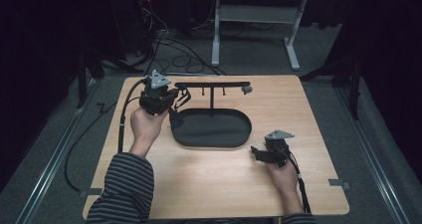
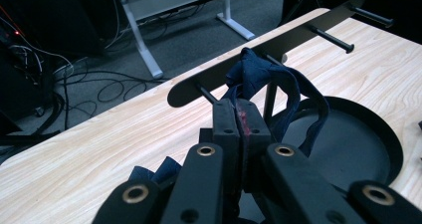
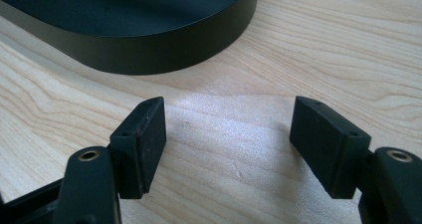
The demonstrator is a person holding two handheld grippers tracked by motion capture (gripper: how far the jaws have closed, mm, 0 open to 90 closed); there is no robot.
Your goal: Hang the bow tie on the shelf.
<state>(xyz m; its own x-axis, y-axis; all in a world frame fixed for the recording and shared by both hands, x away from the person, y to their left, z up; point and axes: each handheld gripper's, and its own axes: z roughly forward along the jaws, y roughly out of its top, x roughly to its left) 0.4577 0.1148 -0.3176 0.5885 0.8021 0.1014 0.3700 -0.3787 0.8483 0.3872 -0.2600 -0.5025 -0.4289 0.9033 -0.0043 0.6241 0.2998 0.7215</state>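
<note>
High view: wooden table (image 1: 298,109) carries a black oval tray (image 1: 211,128) with an upright post and a pegged crossbar (image 1: 214,85) above it. Left gripper (image 1: 171,100) sits at the bar's left end, jaws pressed together on a dark blue fabric loop (image 2: 271,82) draped over a peg (image 2: 205,92); the loop hangs toward the tray. Right gripper (image 3: 226,144) rests low over bare table just beside the tray's right end, jaws spread wide, holding nothing. No readable writing or labels anywhere.
</note>
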